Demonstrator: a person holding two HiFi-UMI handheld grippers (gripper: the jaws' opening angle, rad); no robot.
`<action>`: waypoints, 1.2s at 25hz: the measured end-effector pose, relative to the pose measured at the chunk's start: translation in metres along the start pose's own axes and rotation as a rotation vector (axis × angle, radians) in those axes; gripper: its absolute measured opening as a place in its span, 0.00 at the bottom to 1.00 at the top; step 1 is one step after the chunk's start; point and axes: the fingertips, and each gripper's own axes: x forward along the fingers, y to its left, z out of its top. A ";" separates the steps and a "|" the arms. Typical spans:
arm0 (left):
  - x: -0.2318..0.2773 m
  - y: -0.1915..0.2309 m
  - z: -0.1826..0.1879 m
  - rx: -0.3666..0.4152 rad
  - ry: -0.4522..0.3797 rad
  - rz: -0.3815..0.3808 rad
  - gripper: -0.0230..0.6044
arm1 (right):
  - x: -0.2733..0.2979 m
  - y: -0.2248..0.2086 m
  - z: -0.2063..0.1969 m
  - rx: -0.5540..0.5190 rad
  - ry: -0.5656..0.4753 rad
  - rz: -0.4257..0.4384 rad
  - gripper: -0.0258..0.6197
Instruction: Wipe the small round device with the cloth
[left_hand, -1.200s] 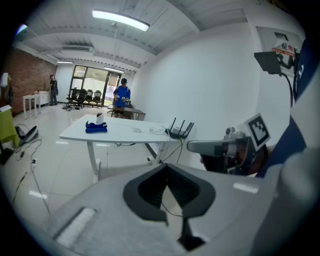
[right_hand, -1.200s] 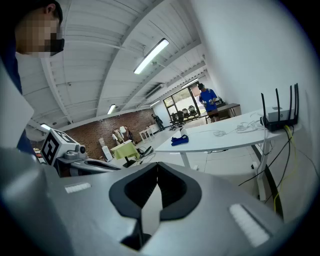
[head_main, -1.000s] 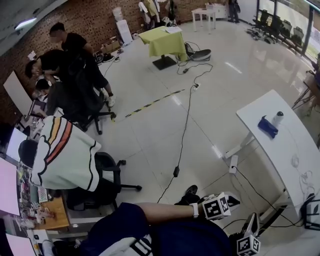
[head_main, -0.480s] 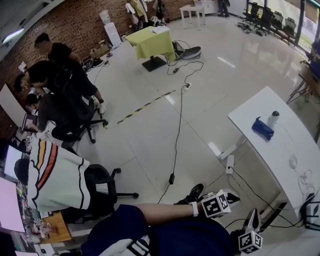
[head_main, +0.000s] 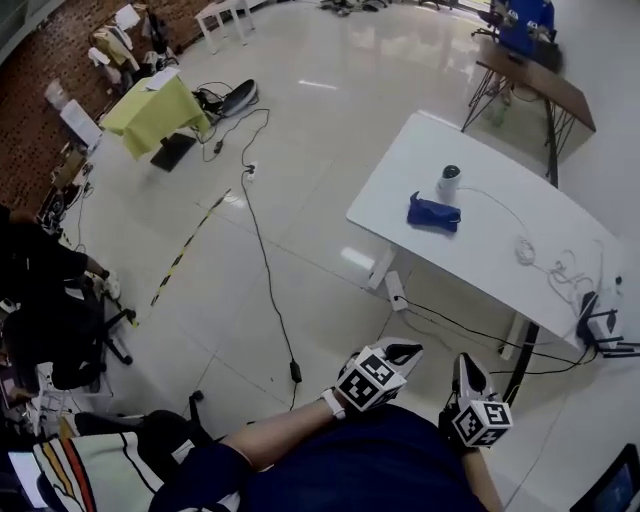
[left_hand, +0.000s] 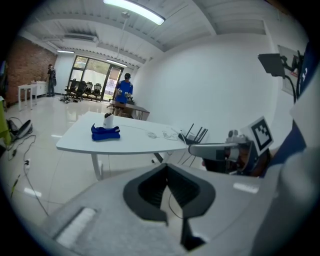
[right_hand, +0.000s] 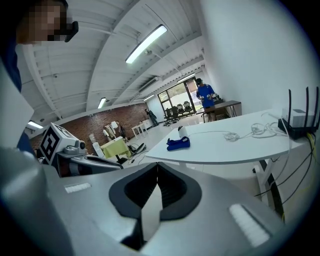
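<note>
The small round device, white with a dark top, stands on the white table beside a crumpled blue cloth. Both grippers are held low near my body, well short of the table. In the head view my left gripper and right gripper point toward the table. Seen from the left gripper view, the cloth and device lie far ahead, and the left gripper has its jaws shut on nothing. The right gripper is shut and empty too, with the cloth and device far off.
A white cable runs across the table to a router at its right end. A brown desk stands behind, with a person in blue at it. A yellow-covered table, floor cables and seated people are at the left.
The head view has swung toward the white table, which now sits nearer and more central. Both grippers stay shut and close to my body.
</note>
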 end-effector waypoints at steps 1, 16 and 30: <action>-0.002 0.008 0.003 -0.008 -0.002 -0.001 0.04 | 0.008 0.004 0.002 -0.002 0.007 -0.002 0.06; -0.004 0.085 0.013 -0.067 0.009 0.000 0.04 | 0.081 0.028 0.013 -0.021 0.058 -0.003 0.06; 0.028 0.112 0.050 -0.084 0.009 0.041 0.04 | 0.128 0.001 0.039 -0.028 0.061 0.064 0.06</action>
